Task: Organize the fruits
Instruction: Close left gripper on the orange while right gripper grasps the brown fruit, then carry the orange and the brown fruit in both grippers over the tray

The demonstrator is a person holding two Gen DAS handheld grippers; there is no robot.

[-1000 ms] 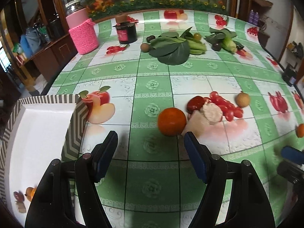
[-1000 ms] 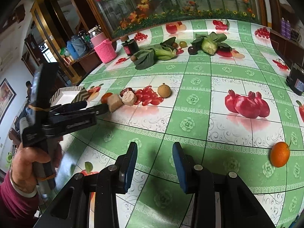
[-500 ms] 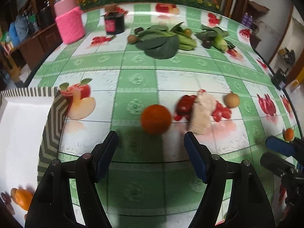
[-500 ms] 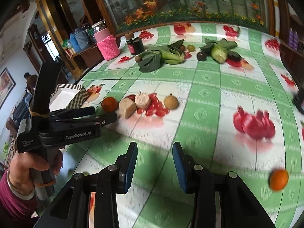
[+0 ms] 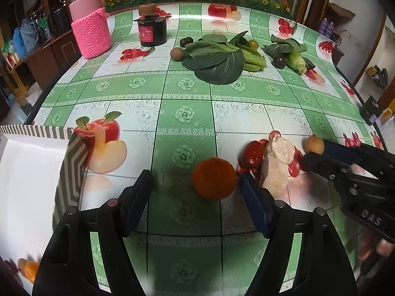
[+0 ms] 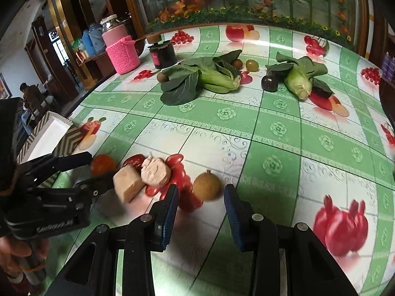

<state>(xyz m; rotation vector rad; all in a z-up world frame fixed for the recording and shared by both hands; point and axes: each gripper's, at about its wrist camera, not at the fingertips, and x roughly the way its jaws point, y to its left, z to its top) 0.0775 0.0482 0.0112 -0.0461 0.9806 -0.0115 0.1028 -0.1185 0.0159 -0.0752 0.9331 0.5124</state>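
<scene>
My left gripper [image 5: 195,190] stands with its jaws wide apart just over the tablecloth [image 5: 187,91], the orange [image 5: 214,178] lying between the fingertips, nearer the right pad and not gripped. My right gripper [image 6: 201,203] is also spread apart and holds nothing, with the small brown longan [image 6: 207,185] just ahead of its gap. The white tray [image 5: 27,172] with the zigzag rim sits off to my left, an orange fruit [image 5: 30,270] in its near corner.

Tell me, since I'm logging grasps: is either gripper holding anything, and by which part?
Nothing is held. The left gripper is open around the orange; the right gripper is open before the brown fruit.
</scene>
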